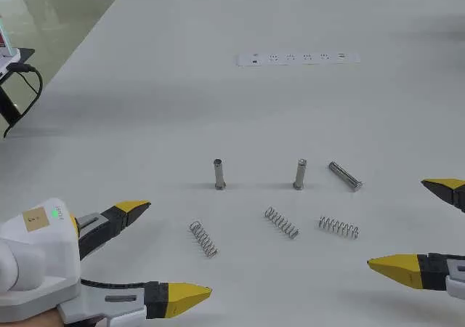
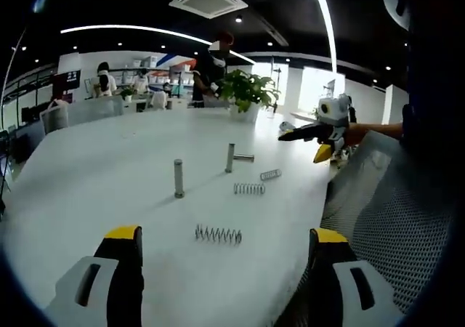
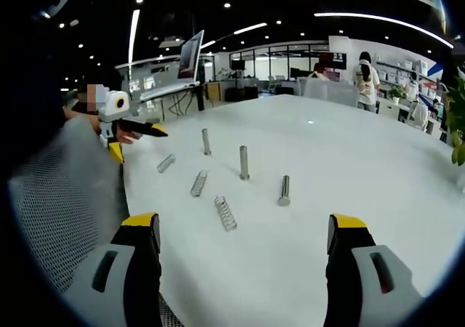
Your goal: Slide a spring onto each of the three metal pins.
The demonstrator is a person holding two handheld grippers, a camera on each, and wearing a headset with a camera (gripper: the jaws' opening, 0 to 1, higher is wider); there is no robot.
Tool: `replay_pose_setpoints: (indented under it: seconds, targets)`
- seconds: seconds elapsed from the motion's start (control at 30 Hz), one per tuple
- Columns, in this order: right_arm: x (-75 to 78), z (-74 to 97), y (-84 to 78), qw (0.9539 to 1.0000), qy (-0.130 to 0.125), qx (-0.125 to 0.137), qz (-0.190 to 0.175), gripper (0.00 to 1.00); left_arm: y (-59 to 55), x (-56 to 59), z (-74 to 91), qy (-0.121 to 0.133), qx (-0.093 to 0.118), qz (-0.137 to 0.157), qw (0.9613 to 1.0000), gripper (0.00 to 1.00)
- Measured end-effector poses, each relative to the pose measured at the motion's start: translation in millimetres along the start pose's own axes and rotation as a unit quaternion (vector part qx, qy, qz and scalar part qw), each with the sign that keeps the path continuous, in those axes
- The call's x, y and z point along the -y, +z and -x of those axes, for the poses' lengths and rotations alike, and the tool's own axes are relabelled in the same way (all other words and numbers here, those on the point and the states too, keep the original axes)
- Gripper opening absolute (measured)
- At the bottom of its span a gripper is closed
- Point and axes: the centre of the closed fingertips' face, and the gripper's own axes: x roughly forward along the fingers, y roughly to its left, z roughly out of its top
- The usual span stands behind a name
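Note:
Two metal pins stand upright on the white table, one (image 1: 219,174) to the left of the other (image 1: 299,174). A third pin (image 1: 345,176) lies on its side to their right. Three springs lie loose in front of them: left spring (image 1: 203,238), middle spring (image 1: 281,222), right spring (image 1: 338,227). My left gripper (image 1: 174,251) is open just left of the left spring, which lies between its jaws in the left gripper view (image 2: 218,234). My right gripper (image 1: 401,224) is open to the right of the right spring (image 3: 225,213), and holds nothing.
A white power strip (image 1: 298,58) lies on the table (image 1: 145,123) farther back. A black cable (image 1: 22,80) hangs off the far left. A grey mesh chair (image 2: 392,196) sits at the near edge. People and a potted plant (image 2: 247,89) are in the background.

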Motion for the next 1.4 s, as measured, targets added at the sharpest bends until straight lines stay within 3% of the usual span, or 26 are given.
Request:
replay_pose_setpoints:
  seconds: [0.3, 0.77, 1.1, 1.4]
  targets:
    - [-0.9, 7.7, -4.0, 0.9999, -0.011, 0.002, -0.005, 0.95, 0.5, 2.1, -0.8, -0.005, 0.002, 0.001, 1.0, 0.89]
    - [-9.9, 6.1, 3.8, 0.9999, -0.01, 0.009, 0.004, 0.95, 3.7, 6.5, 1.0, -0.007, 0.003, -0.014, 0.9999, 0.88]
    - [-9.6, 11.6, -0.6, 0.9999, -0.011, 0.004, 0.005, 0.94, 3.1, 6.4, 1.0, -0.004, 0.003, -0.011, 0.9999, 0.87]
    - [-10.1, 5.4, 0.9, 0.9999, 0.004, -0.006, 0.01, 0.94, 3.3, 3.6, 2.1, 0.003, 0.008, -0.004, 1.0, 0.87]
